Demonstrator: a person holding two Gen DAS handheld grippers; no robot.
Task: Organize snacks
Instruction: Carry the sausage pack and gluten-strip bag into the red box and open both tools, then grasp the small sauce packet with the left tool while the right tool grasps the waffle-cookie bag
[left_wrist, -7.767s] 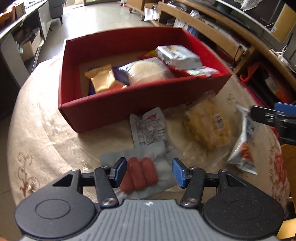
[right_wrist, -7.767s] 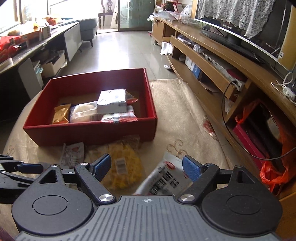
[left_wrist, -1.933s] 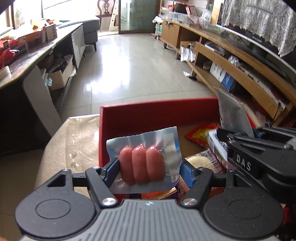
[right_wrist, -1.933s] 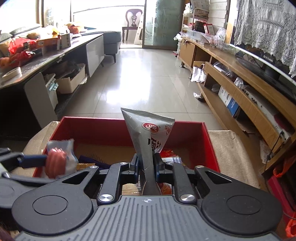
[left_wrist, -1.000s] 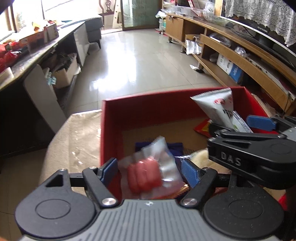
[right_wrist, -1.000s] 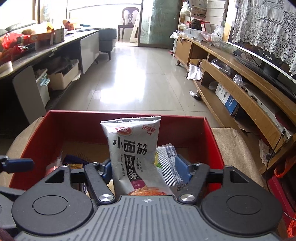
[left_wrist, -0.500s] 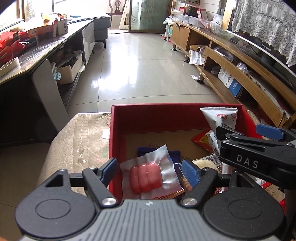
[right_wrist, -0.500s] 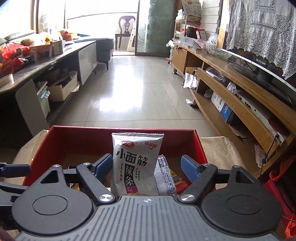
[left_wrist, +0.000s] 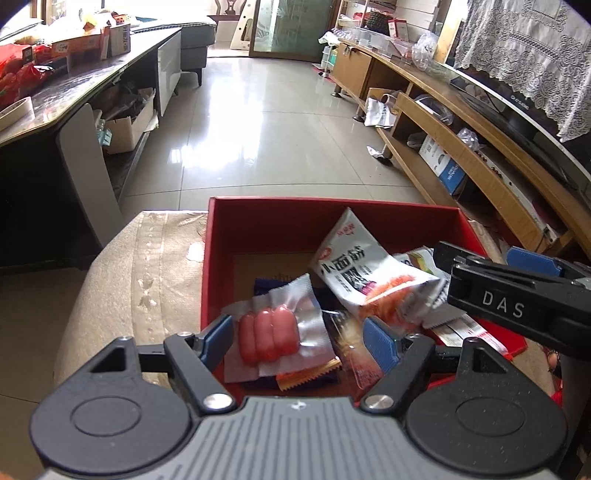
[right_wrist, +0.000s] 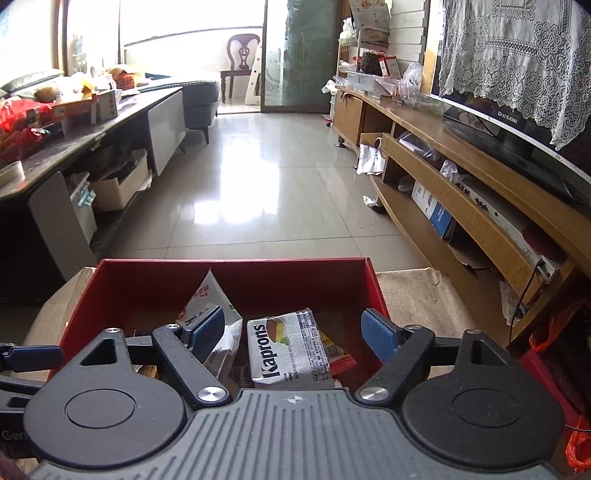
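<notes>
A red box (left_wrist: 295, 218) stands on the beige-clothed table (left_wrist: 147, 266) and holds several snacks. The sausage pack (left_wrist: 269, 334) lies loose in the box's near left part. The silver spicy-strip bag (left_wrist: 354, 269) lies tilted over other packets; it also shows in the right wrist view (right_wrist: 210, 295). A white Kaprons wafer pack (right_wrist: 288, 347) lies in the box (right_wrist: 236, 269). My left gripper (left_wrist: 299, 339) is open and empty above the sausage pack. My right gripper (right_wrist: 291, 332) is open and empty over the wafer pack; it also shows in the left wrist view (left_wrist: 517, 291).
A long wooden TV cabinet (right_wrist: 480, 177) runs along the right with a TV (right_wrist: 517, 125) on it. A dark counter (right_wrist: 74, 144) with clutter runs along the left. Tiled floor (right_wrist: 258, 184) lies beyond the table. An orange bag (right_wrist: 561, 325) hangs at the right.
The silver bag has fallen from upright between my right fingers to lying tilted in the box. Both grippers have drawn back slightly; the sausage pack stays in the box.
</notes>
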